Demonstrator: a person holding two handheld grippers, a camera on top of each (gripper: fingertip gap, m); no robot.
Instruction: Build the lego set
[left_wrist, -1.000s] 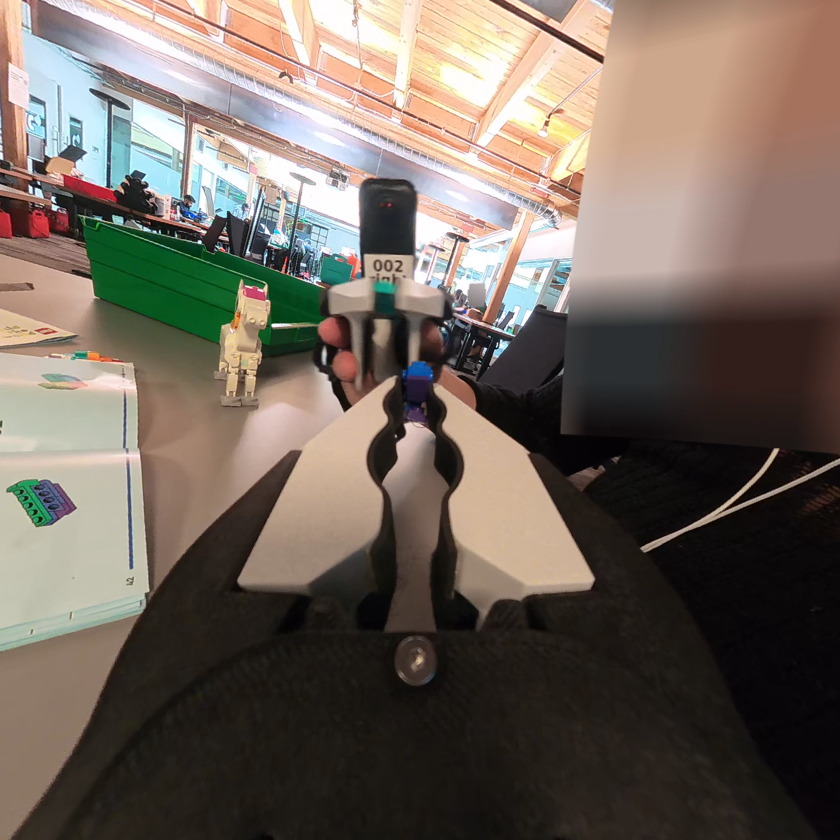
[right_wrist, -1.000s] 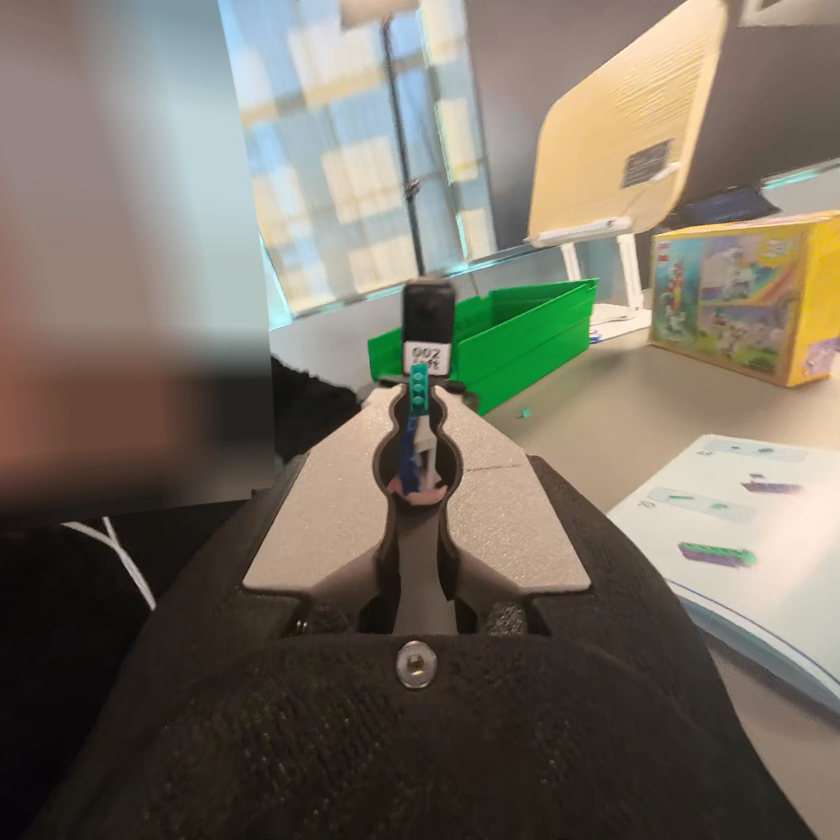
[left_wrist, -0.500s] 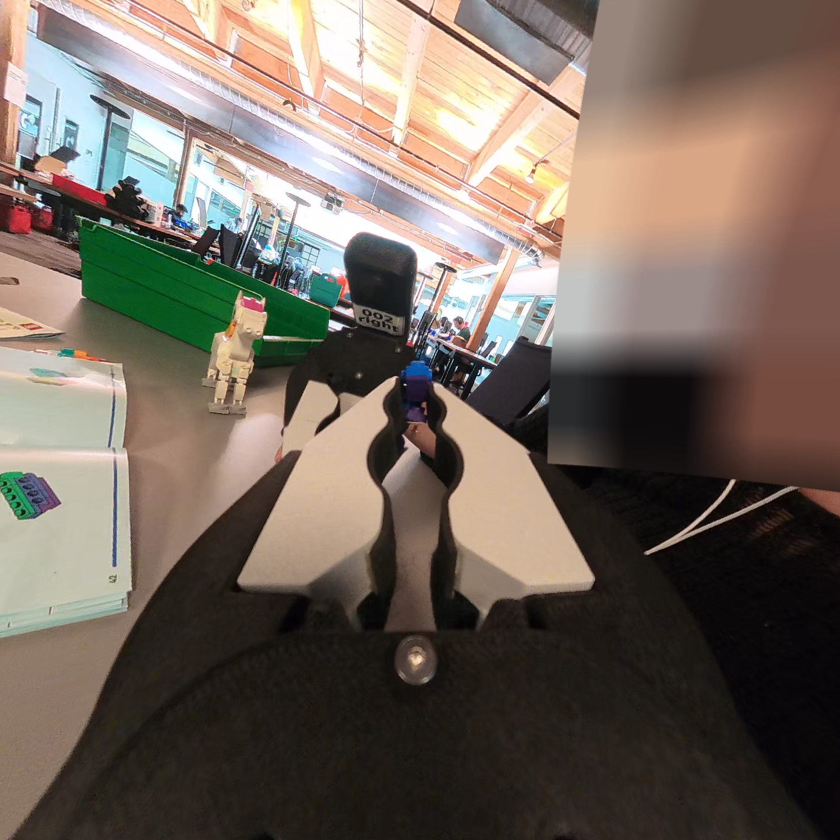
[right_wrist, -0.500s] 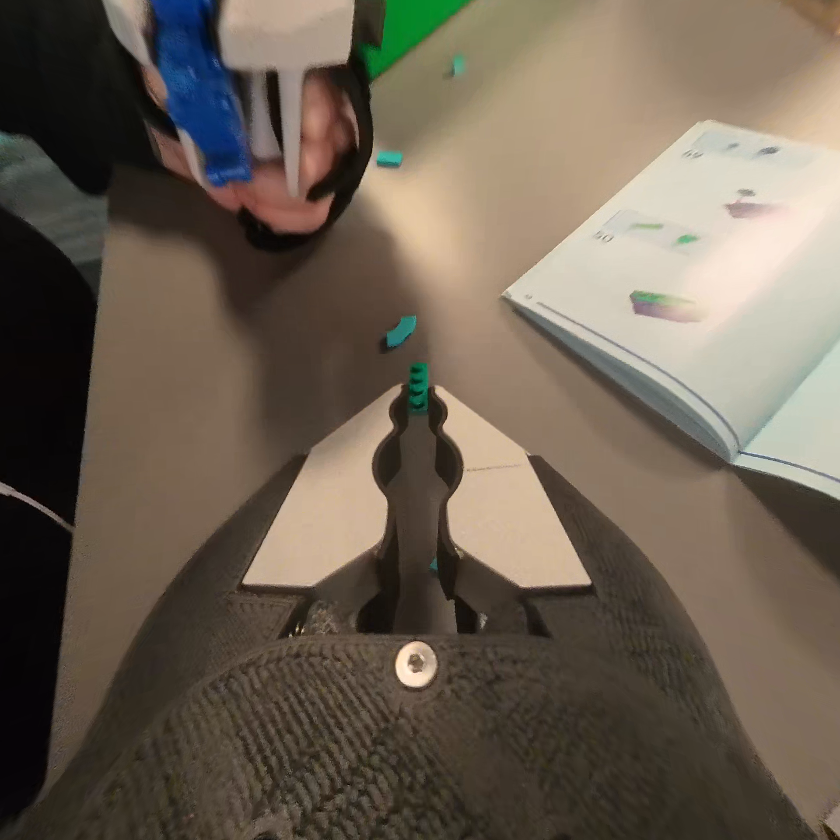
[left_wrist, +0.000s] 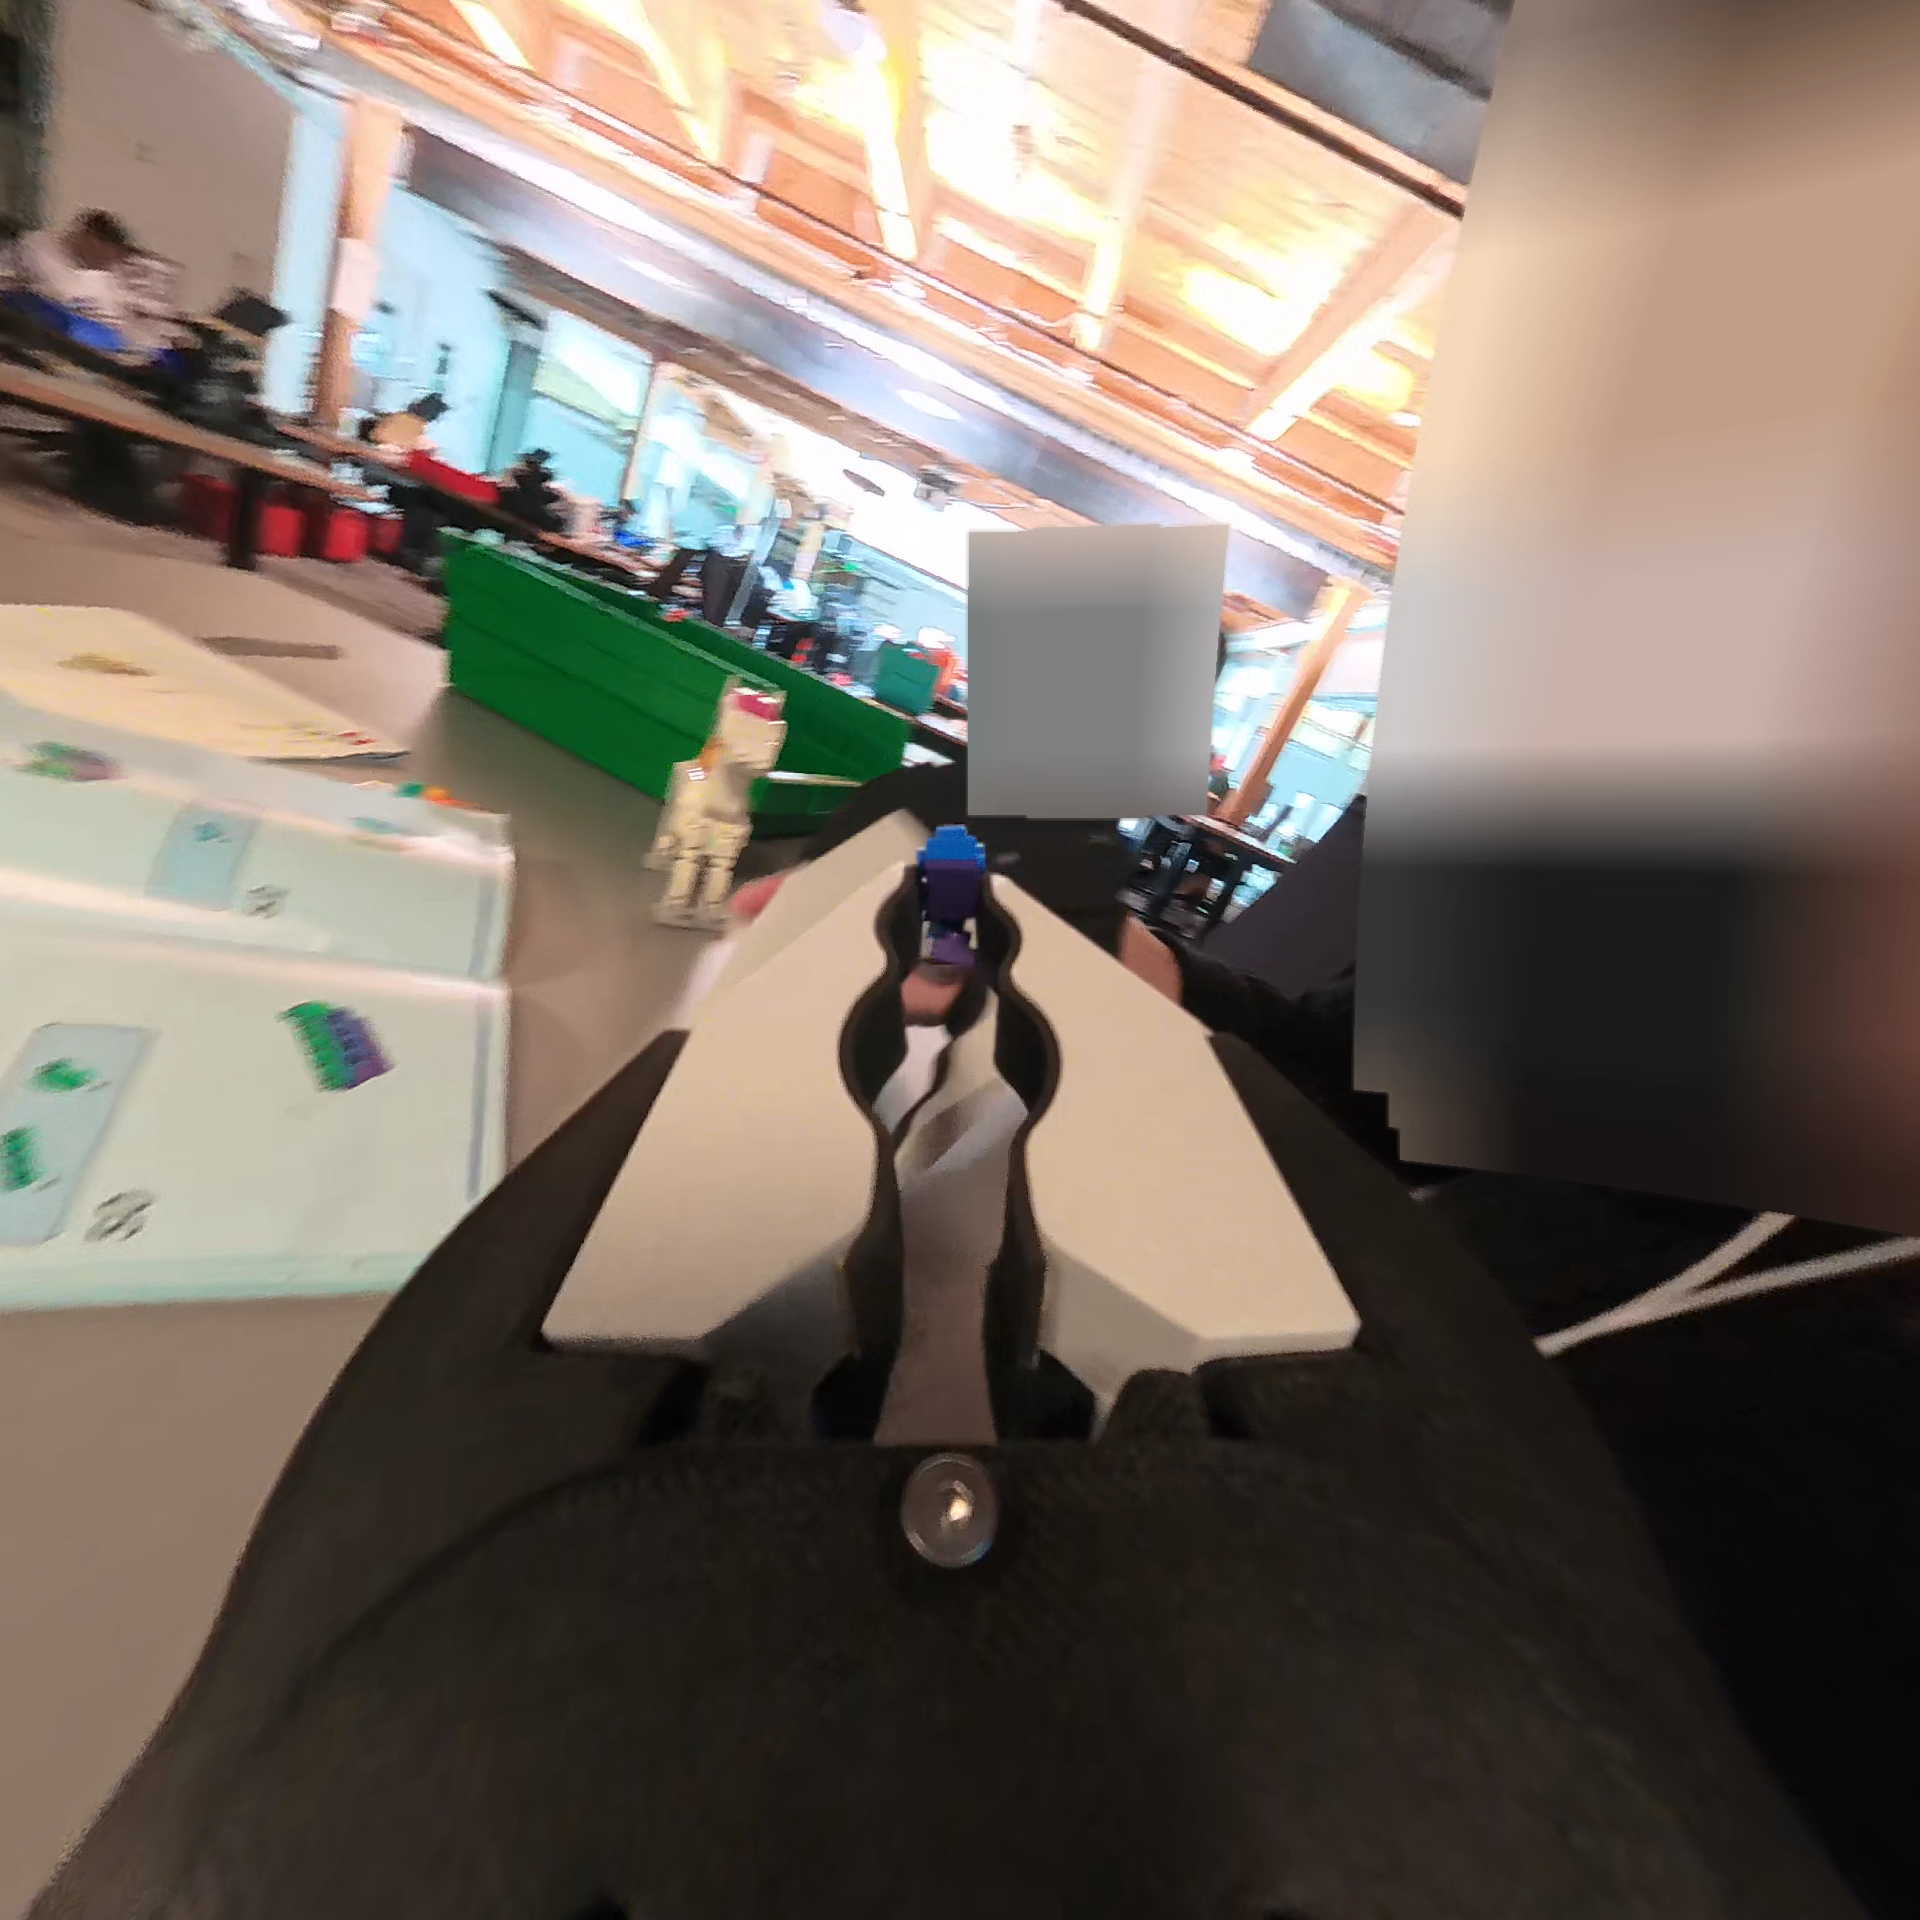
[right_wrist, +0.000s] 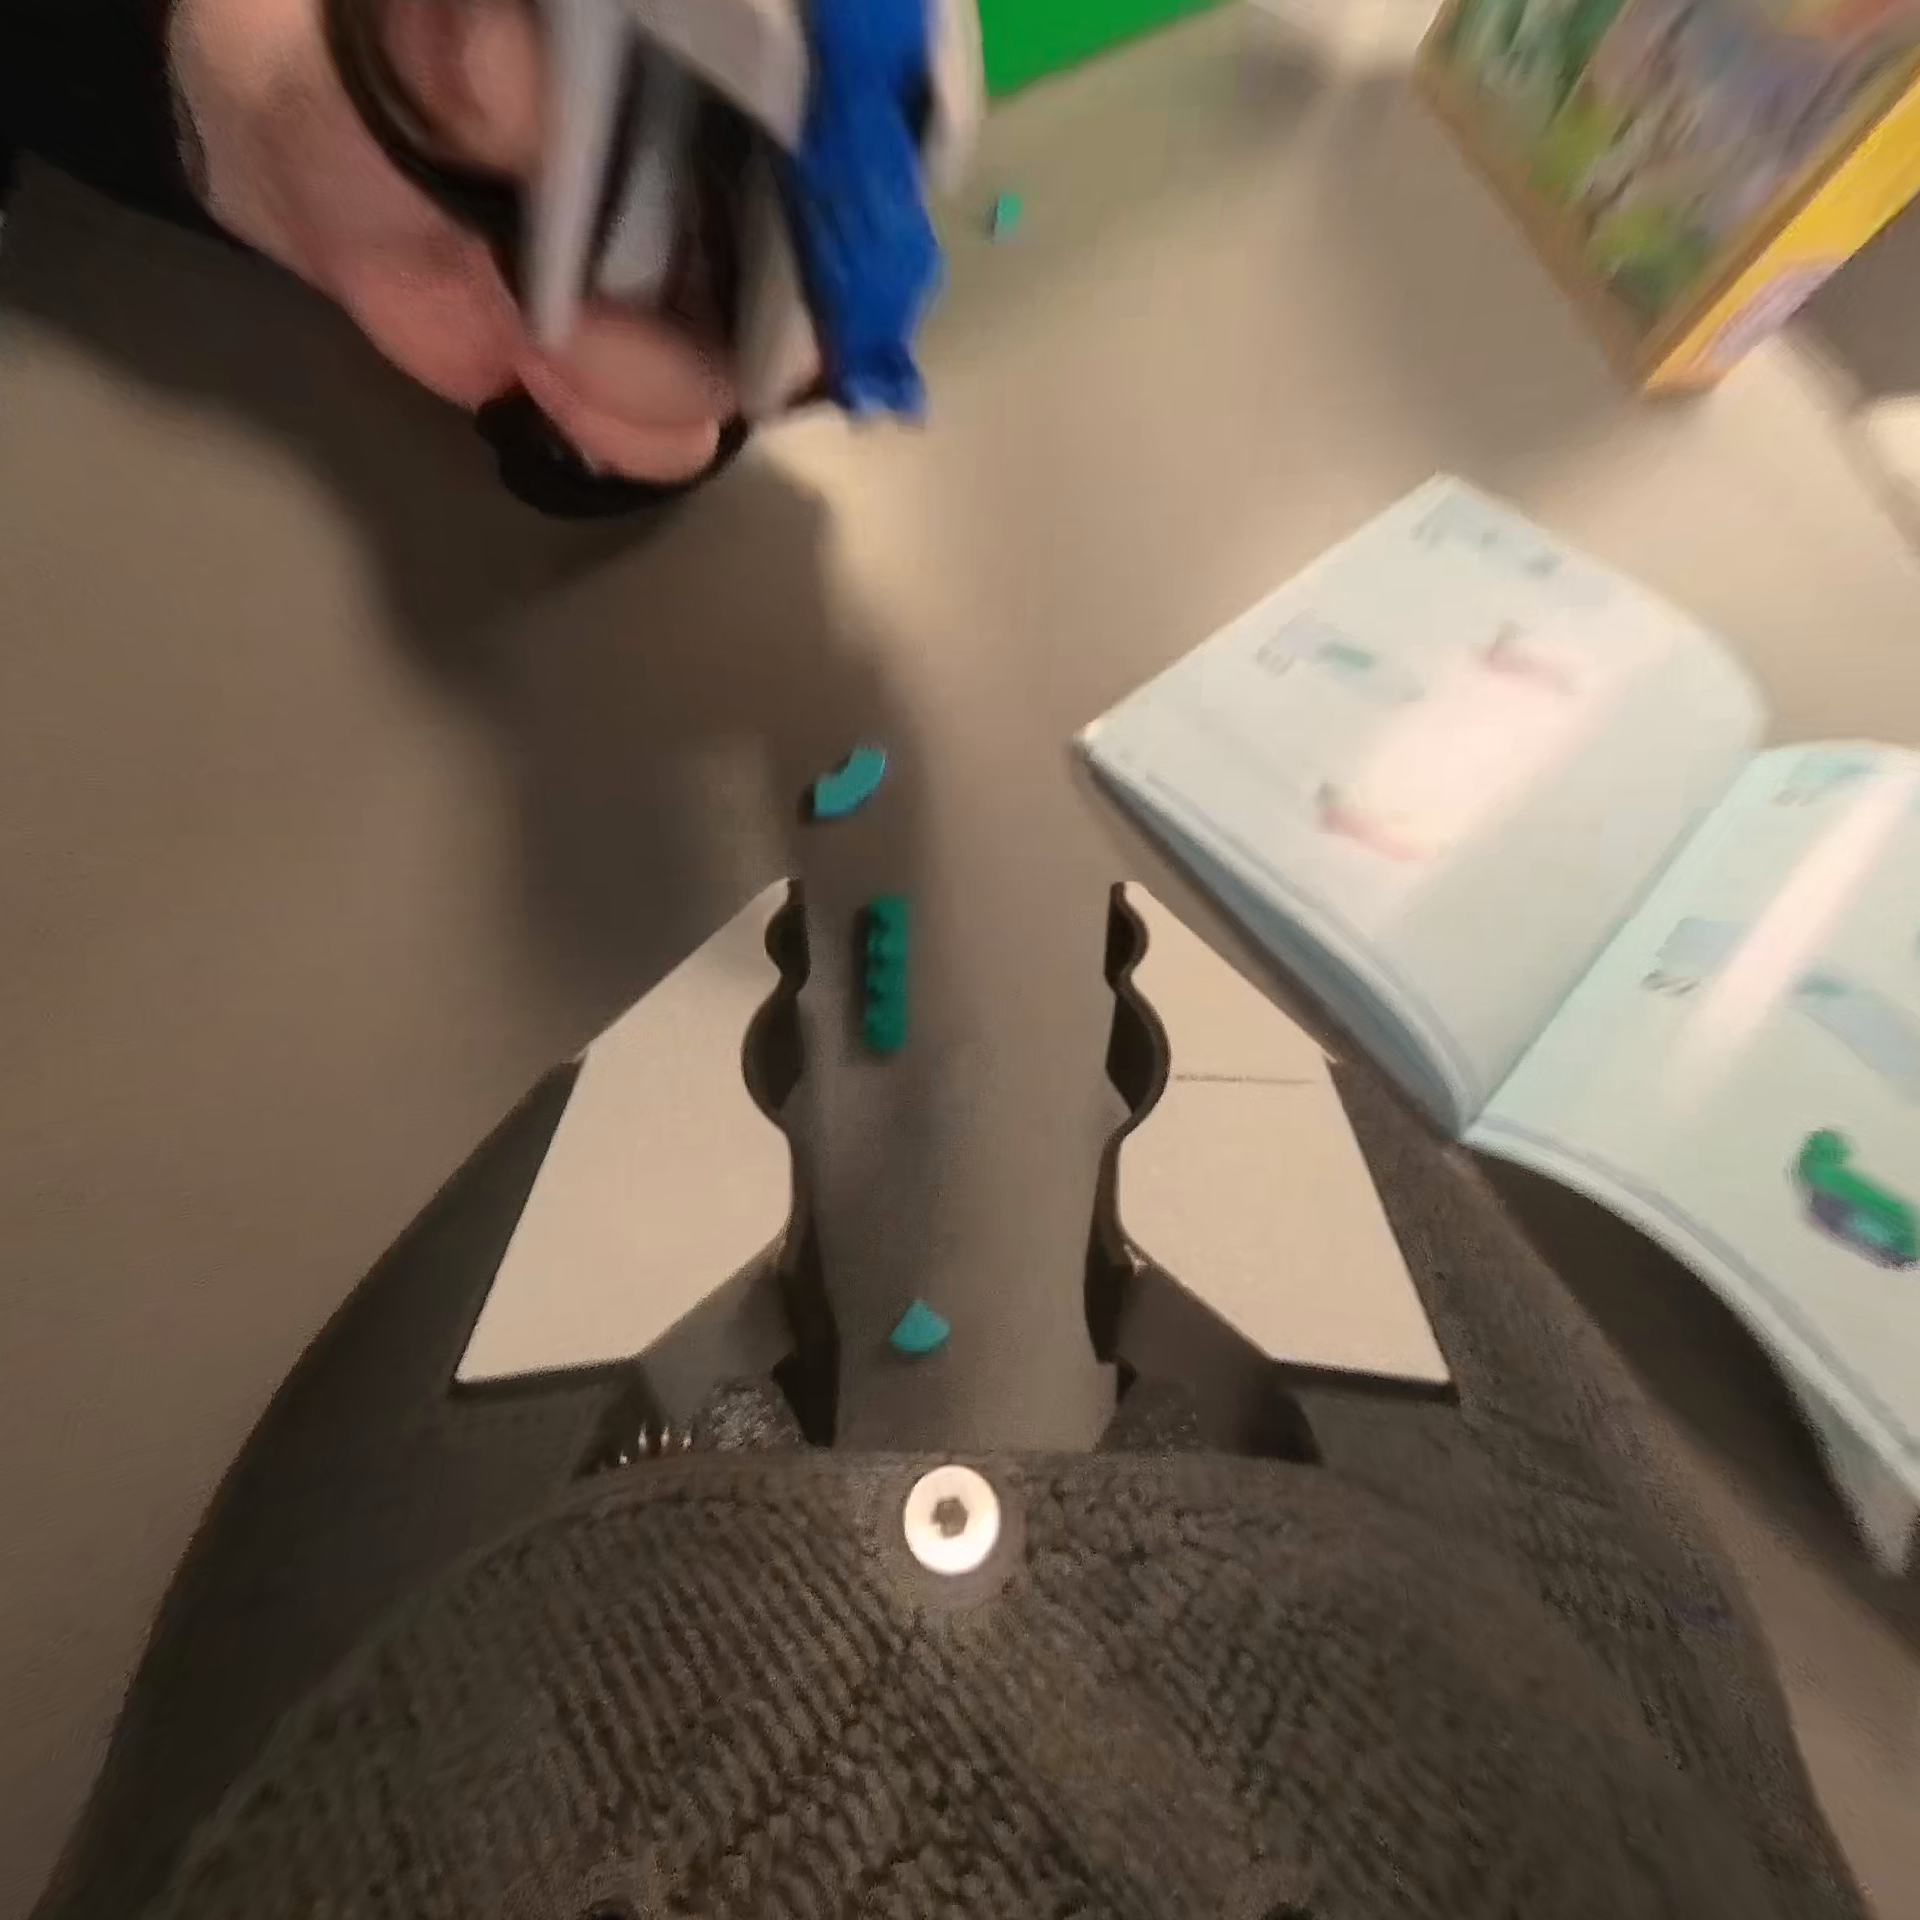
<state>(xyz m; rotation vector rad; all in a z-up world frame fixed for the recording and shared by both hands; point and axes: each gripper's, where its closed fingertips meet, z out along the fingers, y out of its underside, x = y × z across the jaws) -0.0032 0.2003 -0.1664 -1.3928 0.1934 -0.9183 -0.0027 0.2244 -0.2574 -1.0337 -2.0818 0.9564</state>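
Observation:
My left gripper (left_wrist: 951, 902) is shut on a small blue and purple lego assembly (left_wrist: 950, 854) and holds it up above the table. The same assembly (right_wrist: 868, 239) shows blurred at the top of the right wrist view, in the hand-held left gripper. My right gripper (right_wrist: 956, 899) is open and points down at the grey table (right_wrist: 416, 831). A teal studded plate (right_wrist: 885, 971) lies on the table between its fingers, nearer the left one and touching neither. Two teal curved pieces (right_wrist: 847, 781) (right_wrist: 916, 1330) lie close by.
An open instruction booklet (right_wrist: 1455, 831) lies right of the right gripper and shows in the left wrist view (left_wrist: 239, 1039). A white lego unicorn (left_wrist: 712, 821) stands before a green bin (left_wrist: 623, 675). The yellow set box (right_wrist: 1683, 156) is at the far right.
My right gripper tipped down to the table, opened and let go of the teal plate, which now lies on the table. My left gripper kept hold of the blue assembly and swung left.

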